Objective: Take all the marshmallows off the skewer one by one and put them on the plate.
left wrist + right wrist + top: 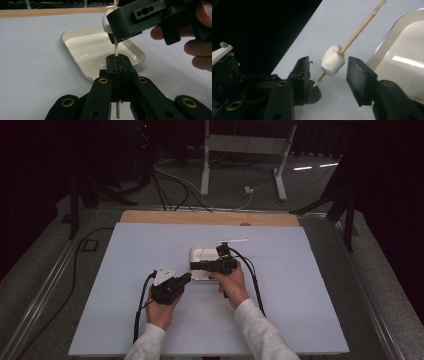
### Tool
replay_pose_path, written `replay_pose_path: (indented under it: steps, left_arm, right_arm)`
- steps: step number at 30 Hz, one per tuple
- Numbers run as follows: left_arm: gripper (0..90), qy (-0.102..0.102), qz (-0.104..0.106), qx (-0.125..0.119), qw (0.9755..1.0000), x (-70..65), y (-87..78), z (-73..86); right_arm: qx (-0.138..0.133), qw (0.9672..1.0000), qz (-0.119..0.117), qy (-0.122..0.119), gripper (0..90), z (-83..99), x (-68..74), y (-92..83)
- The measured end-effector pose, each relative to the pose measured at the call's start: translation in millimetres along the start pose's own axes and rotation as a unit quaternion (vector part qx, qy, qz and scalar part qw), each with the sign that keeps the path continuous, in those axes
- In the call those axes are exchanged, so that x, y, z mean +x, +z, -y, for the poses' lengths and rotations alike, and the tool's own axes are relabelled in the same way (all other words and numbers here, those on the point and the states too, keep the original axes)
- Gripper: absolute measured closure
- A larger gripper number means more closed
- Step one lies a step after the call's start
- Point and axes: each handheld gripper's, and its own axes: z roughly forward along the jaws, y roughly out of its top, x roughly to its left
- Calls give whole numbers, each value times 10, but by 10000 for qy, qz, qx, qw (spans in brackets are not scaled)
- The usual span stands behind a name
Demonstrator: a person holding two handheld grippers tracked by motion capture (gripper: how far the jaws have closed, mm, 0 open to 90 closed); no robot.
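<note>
A thin wooden skewer point(116, 48) stands upright with my left gripper point(118, 58) shut on its lower part. A white marshmallow point(332, 60) is threaded on the skewer partway up. My right gripper point(328, 62) is open, one jaw on each side of the marshmallow and a gap at both. In the left gripper view the right gripper point(140, 17) hangs just above my left jaws, half covering the marshmallow point(107, 22). In the high view the left gripper point(185, 278) and the right gripper point(196, 265) meet at the near edge of a white square tray point(199, 252).
The tray point(87, 47) is shallow, glossy and has nothing in it. It lies mid-table on a pale blue sheet point(125, 270). A wooden strip point(200, 217) borders the far edge. Cables trail from both grippers toward the person. The floor beyond holds cables and a metal frame.
</note>
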Motion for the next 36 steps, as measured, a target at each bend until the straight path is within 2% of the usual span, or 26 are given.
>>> replay_pose_path:
  steps: [4, 7, 10, 16, 27, 31, 34, 36]
  left_arm:
    - [900, 9, -6, -5, 10000, -2, 1, 4]
    - [900, 6, -12, -29, 10000, -6, -6, 4]
    - [900, -5, -10, -32, 10000, -6, -10, 4]
    - [900, -1, -21, -11, 10000, -14, -9, 10]
    - [900, 120, 10, -2, 9999, -31, -41, 30]
    - [900, 204, 34, 40, 9998, -49, -58, 47]
    - [900, 265, 42, 29, 9996, -49, -78, 46]
    - [900, 286, 22, 24, 9996, -51, -102, 43]
  right_arm:
    - [58, 9999, -93, 97, 640, 6, -10, 20]
    - [29, 9998, -108, 193, 752, 8, -20, 25]
    - [-22, 9990, -264, 366, 781, 9, -48, 24]
    - [-199, 9984, -266, 457, 806, 13, -58, 15]
    - [-334, 9987, -155, 362, 812, -32, -39, -40]
    - [-469, 9980, -100, 419, 813, -67, -73, -107]
    - [-430, 9986, -35, 300, 812, -92, -57, -137]
    - [-452, 9984, -85, 332, 812, -107, -60, -149]
